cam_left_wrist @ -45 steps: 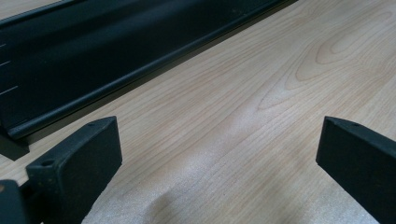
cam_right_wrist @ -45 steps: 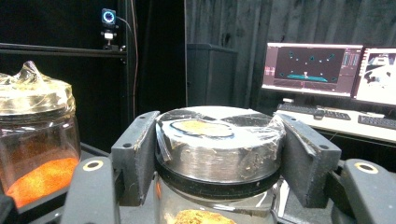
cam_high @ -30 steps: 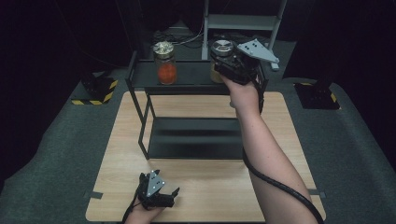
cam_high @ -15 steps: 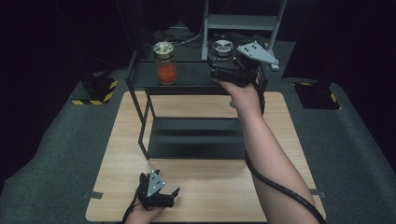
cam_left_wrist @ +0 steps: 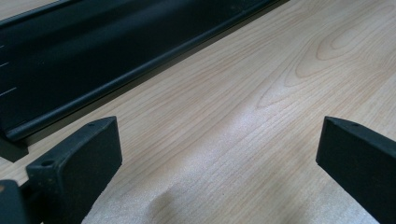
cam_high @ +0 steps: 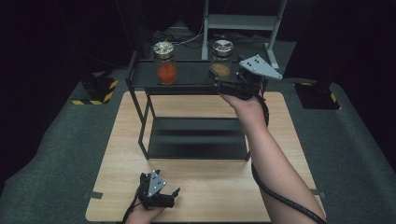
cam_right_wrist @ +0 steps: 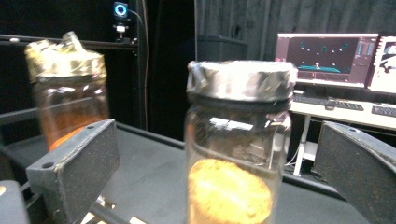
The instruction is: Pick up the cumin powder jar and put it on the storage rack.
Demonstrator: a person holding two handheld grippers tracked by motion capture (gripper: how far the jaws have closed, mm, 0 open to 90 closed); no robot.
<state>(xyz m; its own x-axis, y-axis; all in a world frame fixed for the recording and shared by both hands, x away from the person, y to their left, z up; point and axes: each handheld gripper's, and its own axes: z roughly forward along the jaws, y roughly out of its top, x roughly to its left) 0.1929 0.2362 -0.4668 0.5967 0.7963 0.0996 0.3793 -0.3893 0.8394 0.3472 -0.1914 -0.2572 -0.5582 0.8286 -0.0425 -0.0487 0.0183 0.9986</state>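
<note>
Since a second ago, our right claw (cam_high: 219, 83) has drawn back a little from the yellow-filled jar (cam_high: 222, 58) toward the front edge of the rack's top shelf (cam_high: 191, 74), and its grey plate now sits lower and further right in the high view. Our left claw (cam_high: 164, 196) has stayed where it was, low on the bench (cam_high: 280, 140) near its front edge.

We see the yellow-filled jar standing upright on the top shelf of the black rack, toward the shelf's right end, with a silver lid. In the right gripper view the jar (cam_right_wrist: 238, 149) stands between our right claw's (cam_right_wrist: 219, 186) two jaws, which are spread wide; neither jaw touches the glass, and there is clear space on both sides. The jar looks slightly further off than the jaw tips, so we cannot say it sits fully inside the gap.

A second jar with orange-red contents (cam_high: 166, 63) and a gold lid stands upright on the same shelf, well to the left of the first. In the right gripper view it (cam_right_wrist: 67, 93) appears behind the left jaw.

Our left claw (cam_left_wrist: 219, 163) has its jaws wide apart with nothing between them, just bare wood of the bench (cam_left_wrist: 261, 84). The rack's lower shelf (cam_left_wrist: 93, 56) runs across the upper left of that view, near the jaws.
</note>
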